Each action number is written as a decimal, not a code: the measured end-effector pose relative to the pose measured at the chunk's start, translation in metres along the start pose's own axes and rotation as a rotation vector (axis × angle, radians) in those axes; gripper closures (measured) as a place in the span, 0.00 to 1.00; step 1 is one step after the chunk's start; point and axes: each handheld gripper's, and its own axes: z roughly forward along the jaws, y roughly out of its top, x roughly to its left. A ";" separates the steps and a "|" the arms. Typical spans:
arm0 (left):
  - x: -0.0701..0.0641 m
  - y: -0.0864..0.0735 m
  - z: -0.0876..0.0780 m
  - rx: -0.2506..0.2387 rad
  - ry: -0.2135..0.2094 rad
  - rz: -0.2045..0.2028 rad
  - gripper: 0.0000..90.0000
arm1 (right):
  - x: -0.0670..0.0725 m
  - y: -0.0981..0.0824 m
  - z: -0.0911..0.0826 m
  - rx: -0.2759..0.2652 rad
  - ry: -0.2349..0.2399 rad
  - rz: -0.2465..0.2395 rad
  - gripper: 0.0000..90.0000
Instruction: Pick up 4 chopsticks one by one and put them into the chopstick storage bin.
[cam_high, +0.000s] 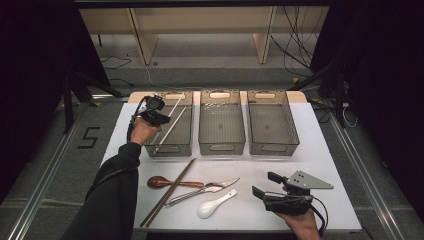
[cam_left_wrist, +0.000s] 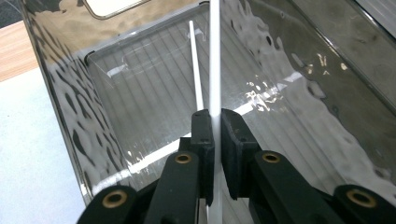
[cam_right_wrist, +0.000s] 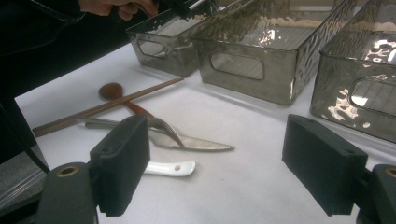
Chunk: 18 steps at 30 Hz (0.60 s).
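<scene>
White tabletop (cam_high: 320, 150): your left gripper (cam_left_wrist: 212, 135) pinches a white chopstick (cam_left_wrist: 215, 56) over the left bin (cam_high: 165, 150); your right gripper (cam_high: 267, 187) gapes wide, empty, right of that bin.

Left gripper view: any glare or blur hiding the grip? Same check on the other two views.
Left gripper view: rippled glare on the left bin walls, yet the white chopstick between the left gripper pads reads sharp. Right gripper view: the right gripper pads are soft up close, and the bin fronts carry bright reflections. High view: table evenly lit, surroundings dark, fine detail lost.
</scene>
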 end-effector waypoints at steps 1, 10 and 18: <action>0.000 0.000 0.000 -0.002 0.002 -0.006 0.92 | 0.000 0.000 0.000 0.001 -0.001 0.002 0.26; 0.000 0.001 -0.008 -0.018 -0.003 -0.016 0.83 | 0.000 0.000 0.000 0.000 -0.001 0.000 0.26; -0.006 0.003 -0.027 -0.036 -0.071 -0.041 0.68 | 0.000 0.000 0.000 0.000 -0.002 -0.001 0.26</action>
